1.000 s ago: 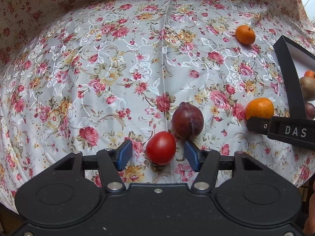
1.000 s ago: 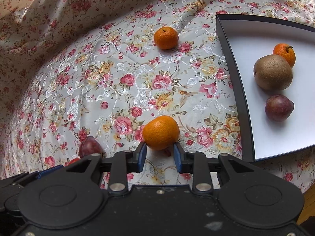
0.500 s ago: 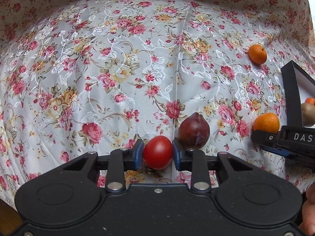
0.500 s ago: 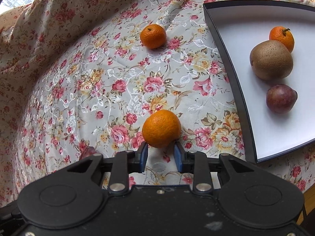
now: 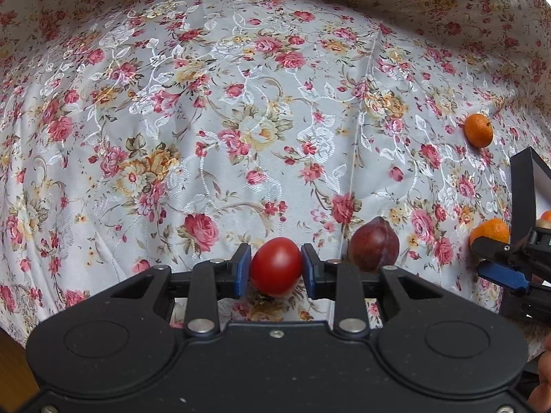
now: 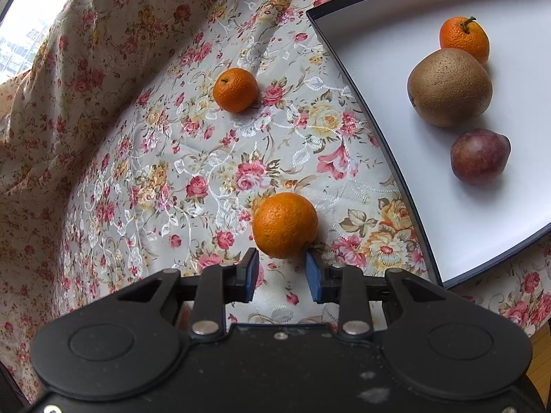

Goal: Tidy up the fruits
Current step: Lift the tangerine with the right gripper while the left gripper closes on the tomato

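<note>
My left gripper [image 5: 275, 270] is shut on a red tomato [image 5: 275, 265], held just above the floral cloth. A dark plum [image 5: 373, 244] lies on the cloth just to its right. My right gripper [image 6: 282, 273] is shut on an orange [image 6: 285, 225], gripping its near end at the fingertips; it also shows at the right edge of the left wrist view [image 5: 490, 230]. A smaller mandarin [image 6: 235, 89] lies farther back. The black-rimmed white tray [image 6: 385, 158] at right holds a mandarin [image 6: 465, 38], a brown pear [image 6: 449, 87] and a plum [image 6: 480, 156].
The floral tablecloth [image 5: 241, 120] covers the table and rises in folds at the back and left. The table's near edge drops off just below the tray [image 6: 516, 303]. The right gripper's fingers [image 5: 502, 273] show at the right of the left wrist view.
My left gripper closed on the tomato and lifted it slightly. My right gripper with the orange has risen and drawn back, and the orange now sits nearer the fingertips.
</note>
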Tool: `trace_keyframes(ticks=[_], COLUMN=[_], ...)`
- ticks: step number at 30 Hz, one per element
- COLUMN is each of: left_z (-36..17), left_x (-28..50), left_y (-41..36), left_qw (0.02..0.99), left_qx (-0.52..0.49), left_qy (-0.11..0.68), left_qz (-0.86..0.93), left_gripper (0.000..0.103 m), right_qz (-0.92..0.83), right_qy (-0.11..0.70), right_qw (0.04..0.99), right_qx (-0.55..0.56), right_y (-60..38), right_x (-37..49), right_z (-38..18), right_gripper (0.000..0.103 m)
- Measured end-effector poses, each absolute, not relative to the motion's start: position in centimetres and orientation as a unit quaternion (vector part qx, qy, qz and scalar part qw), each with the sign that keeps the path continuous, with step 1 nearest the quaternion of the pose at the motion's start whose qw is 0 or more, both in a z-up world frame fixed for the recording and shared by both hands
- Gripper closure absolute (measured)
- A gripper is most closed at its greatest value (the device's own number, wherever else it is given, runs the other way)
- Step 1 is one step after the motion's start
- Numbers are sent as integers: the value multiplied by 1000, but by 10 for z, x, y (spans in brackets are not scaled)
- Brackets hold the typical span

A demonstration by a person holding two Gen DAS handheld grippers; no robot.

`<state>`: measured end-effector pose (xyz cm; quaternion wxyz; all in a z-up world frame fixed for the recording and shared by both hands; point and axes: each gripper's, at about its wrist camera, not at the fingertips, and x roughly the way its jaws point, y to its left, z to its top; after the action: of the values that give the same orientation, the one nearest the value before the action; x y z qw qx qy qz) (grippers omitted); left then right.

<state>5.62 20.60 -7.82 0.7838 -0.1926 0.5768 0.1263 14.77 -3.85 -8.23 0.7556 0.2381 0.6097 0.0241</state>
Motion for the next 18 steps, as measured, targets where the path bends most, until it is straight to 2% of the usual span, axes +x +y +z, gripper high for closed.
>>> trace_keyframes(ticks=[8,18], left_z=[-76,-71], left_x=[52,50], left_y=[214,221], left_qw=[785,792], left_qx=[-196,-196], left_qy=[573,564], left_qz=[130,127], left_gripper=[63,63], right_qz=[-6,-37], right_qy=[595,573], right_qw=[765,793], right_qx=[247,204], right_y=[-36,-12], right_x=[159,182], right_z=[-84,-89], right_gripper=[69,67])
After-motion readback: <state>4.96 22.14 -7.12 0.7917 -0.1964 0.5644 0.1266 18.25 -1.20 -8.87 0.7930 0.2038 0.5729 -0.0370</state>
